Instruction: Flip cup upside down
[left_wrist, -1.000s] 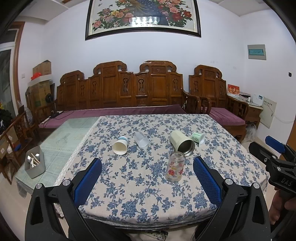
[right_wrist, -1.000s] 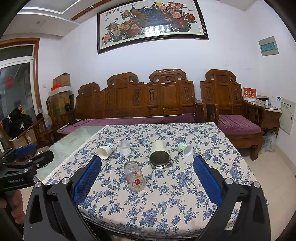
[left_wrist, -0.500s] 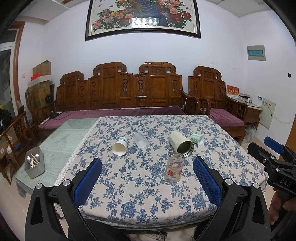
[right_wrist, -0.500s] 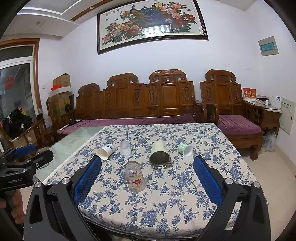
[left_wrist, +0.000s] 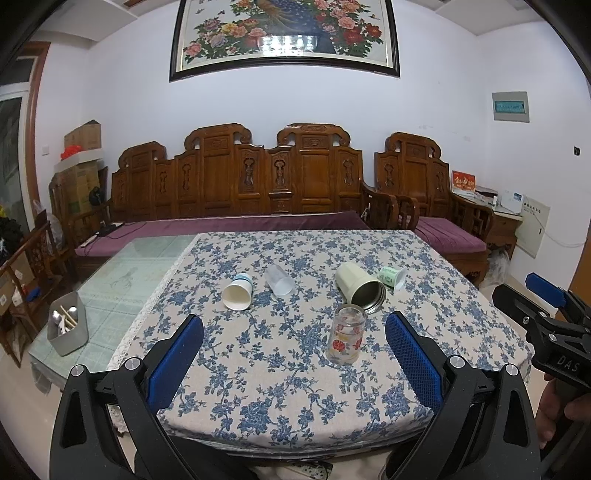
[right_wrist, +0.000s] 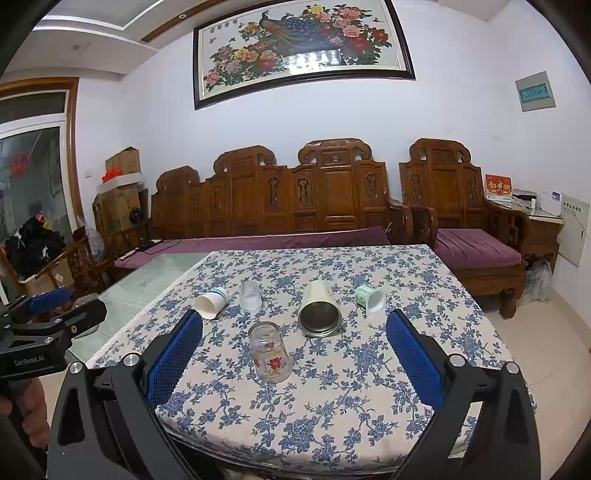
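Note:
A clear glass cup with red flowers (left_wrist: 346, 335) stands on the floral tablecloth; in the right wrist view (right_wrist: 269, 351) its narrow end is up. Behind it lie a cream metal cup (left_wrist: 359, 288) (right_wrist: 319, 308), a white paper cup (left_wrist: 238, 291) (right_wrist: 211, 302), a clear plastic cup (left_wrist: 279, 280) (right_wrist: 250, 294) and a small green cup (left_wrist: 392, 277) (right_wrist: 370, 297), all on their sides. My left gripper (left_wrist: 293, 354) is open and empty at the table's near edge. My right gripper (right_wrist: 293, 352) is open and empty, also short of the cups.
The table (left_wrist: 258, 369) has a bare glass part on the left with a grey utensil box (left_wrist: 67, 328). A carved wooden sofa (left_wrist: 258, 184) stands behind the table. The other gripper shows at the right edge of the left wrist view (left_wrist: 546, 325).
Both grippers have barely moved; the left view has crept slightly back from the cups. All cups lie where they were.

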